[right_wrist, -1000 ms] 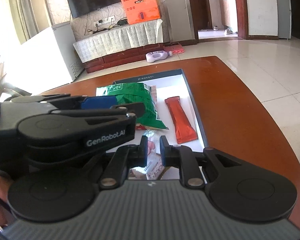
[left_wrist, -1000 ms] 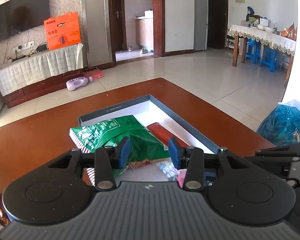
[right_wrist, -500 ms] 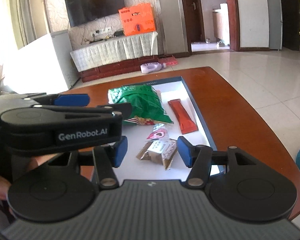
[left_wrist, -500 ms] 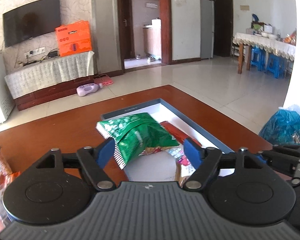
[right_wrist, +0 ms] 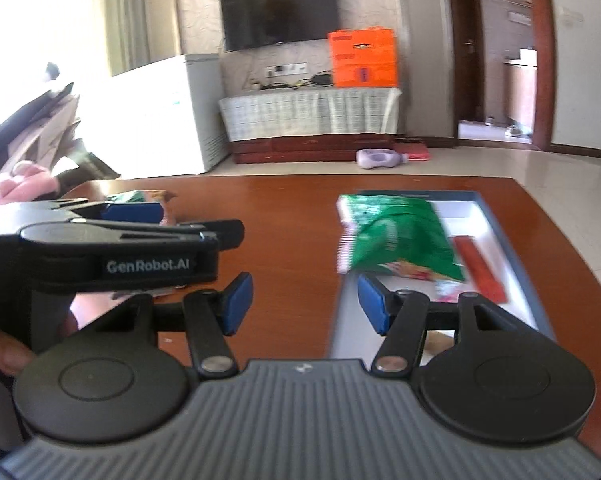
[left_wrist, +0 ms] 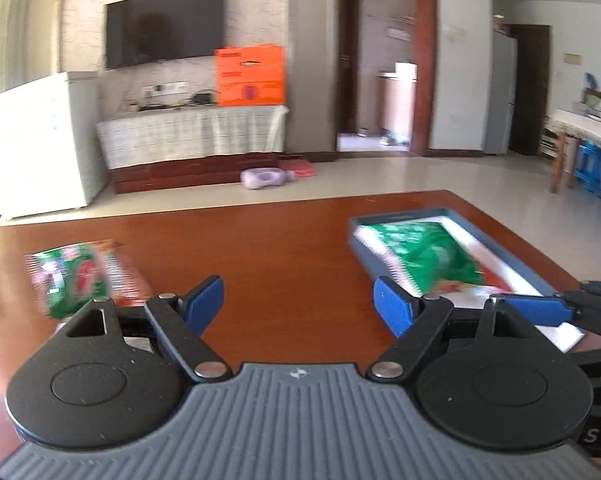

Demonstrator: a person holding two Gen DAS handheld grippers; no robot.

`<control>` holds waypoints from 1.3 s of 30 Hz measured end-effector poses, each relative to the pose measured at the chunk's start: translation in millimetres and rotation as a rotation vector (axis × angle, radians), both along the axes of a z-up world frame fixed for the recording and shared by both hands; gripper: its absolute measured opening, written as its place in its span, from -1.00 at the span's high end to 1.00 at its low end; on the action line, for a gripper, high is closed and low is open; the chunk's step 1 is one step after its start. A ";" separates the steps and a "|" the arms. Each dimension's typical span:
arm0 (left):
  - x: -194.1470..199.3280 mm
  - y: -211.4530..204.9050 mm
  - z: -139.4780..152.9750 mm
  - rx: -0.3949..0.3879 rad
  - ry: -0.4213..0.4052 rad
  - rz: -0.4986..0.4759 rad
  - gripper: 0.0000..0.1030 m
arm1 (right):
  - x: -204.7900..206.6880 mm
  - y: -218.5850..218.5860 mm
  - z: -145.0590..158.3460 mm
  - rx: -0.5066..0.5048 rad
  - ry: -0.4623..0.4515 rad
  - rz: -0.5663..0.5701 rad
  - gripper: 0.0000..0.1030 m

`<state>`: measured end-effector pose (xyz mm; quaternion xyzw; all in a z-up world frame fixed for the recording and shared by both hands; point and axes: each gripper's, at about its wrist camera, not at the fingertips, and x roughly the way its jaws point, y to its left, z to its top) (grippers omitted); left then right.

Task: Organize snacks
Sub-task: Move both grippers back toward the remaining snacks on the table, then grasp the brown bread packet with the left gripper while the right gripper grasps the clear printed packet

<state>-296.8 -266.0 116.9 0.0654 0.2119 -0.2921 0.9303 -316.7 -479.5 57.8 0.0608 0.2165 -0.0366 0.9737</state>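
Observation:
A grey-blue tray (left_wrist: 360, 254) (right_wrist: 512, 240) lies on the brown table, to the right of both grippers. In it rest a green snack bag (left_wrist: 424, 256) (right_wrist: 396, 236), a red stick pack (right_wrist: 478, 268) and small packets (right_wrist: 444, 292). Loose green and red snack packs (left_wrist: 76, 276) (right_wrist: 136, 197) lie on the table at the left. My left gripper (left_wrist: 298, 300) hangs over bare table between tray and loose snacks, its jaws opening with nothing between them. My right gripper (right_wrist: 304, 302) sits beside the tray's left edge, its jaws opening too and holding nothing.
The left gripper's body (right_wrist: 120, 256) crosses the right wrist view at the left, with a hand (right_wrist: 4, 356) below it. Beyond the table's far edge are a tiled floor, a purple bottle (left_wrist: 264, 178), a covered TV stand (left_wrist: 192, 132) and a white freezer (right_wrist: 172, 112).
Both grippers opened and swung left, away from the tray. The green bag and small packets stayed in the tray. Loose snacks at the left came into view.

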 end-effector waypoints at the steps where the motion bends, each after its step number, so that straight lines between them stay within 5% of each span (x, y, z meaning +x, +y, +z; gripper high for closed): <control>1: 4.6 9.8 0.4 -0.003 0.001 0.020 -0.66 | 4.2 6.6 -0.3 -0.001 0.003 0.015 -0.17; 13: 50.7 85.5 -13.7 0.007 0.027 0.178 -0.69 | 40.1 81.7 -11.7 -0.049 0.024 0.210 -0.17; 29: 129.3 163.1 -50.3 0.003 0.100 0.375 -0.70 | 91.3 119.8 -28.9 -0.014 0.080 0.318 -0.17; 35: 143.3 177.9 -59.7 0.020 0.117 0.382 -0.70 | 108.9 144.7 -33.7 -0.095 0.054 0.328 -0.48; 39: 142.8 179.6 -61.8 0.010 0.118 0.362 -0.70 | 123.1 147.6 -36.8 -0.090 0.066 0.344 -0.49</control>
